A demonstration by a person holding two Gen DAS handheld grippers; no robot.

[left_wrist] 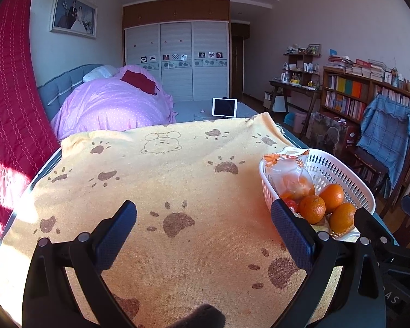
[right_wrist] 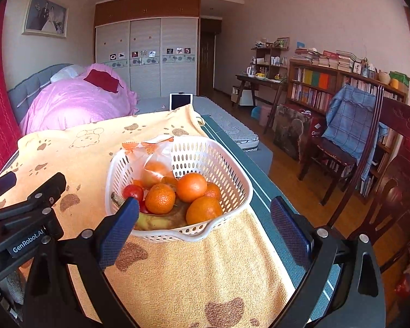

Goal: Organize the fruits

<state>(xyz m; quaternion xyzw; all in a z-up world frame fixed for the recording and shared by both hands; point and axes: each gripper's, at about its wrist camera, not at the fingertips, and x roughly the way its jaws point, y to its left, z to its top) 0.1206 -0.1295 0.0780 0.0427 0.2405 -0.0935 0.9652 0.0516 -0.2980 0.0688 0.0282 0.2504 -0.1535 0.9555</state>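
Several oranges (right_wrist: 191, 186), a red fruit (right_wrist: 133, 191) and a banana (right_wrist: 161, 220) fill a white basket (right_wrist: 227, 164), along with a plastic bag (right_wrist: 153, 161) of more fruit. The basket sits on a yellow paw-print towel (left_wrist: 155, 180) over a table, near its right edge. Behind lie a bed with a pink quilt (left_wrist: 109, 106), a tablet (left_wrist: 224, 107) and bookshelves (right_wrist: 319, 87). The left gripper (left_wrist: 203, 218) hovers over bare towel, jaws wide apart, basket just right. The right gripper (right_wrist: 205, 216), jaws spread, faces the basket's near rim.

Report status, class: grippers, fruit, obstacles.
Left gripper open, empty; right gripper open, empty. Oranges, tomatoes, banana and bag in white basket on towel. Nothing blocking.
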